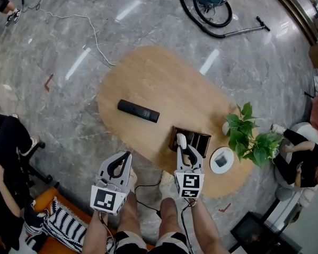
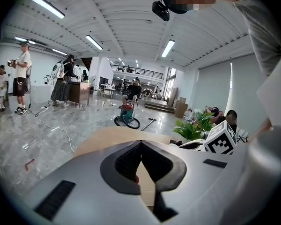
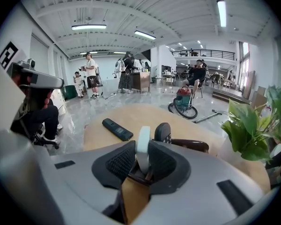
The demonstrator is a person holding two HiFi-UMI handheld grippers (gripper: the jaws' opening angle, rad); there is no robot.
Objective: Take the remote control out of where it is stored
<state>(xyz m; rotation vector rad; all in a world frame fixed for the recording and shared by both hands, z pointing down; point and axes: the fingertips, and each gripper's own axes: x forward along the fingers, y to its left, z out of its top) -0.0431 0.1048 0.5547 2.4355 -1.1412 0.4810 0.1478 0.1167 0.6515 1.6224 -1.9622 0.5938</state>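
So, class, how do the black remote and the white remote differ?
The black remote lies flat on the table; the white remote stands upright in the holder. The black remote is untouched; the white remote is gripped by the right gripper. Both are slim and elongated.

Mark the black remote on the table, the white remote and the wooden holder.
Flat black remote control [image 1: 138,110]: head view, mid-body.
Slim white remote control [image 3: 143,144]: right gripper view, upper half.
Dark wooden holder [image 1: 204,141]: head view, right end.
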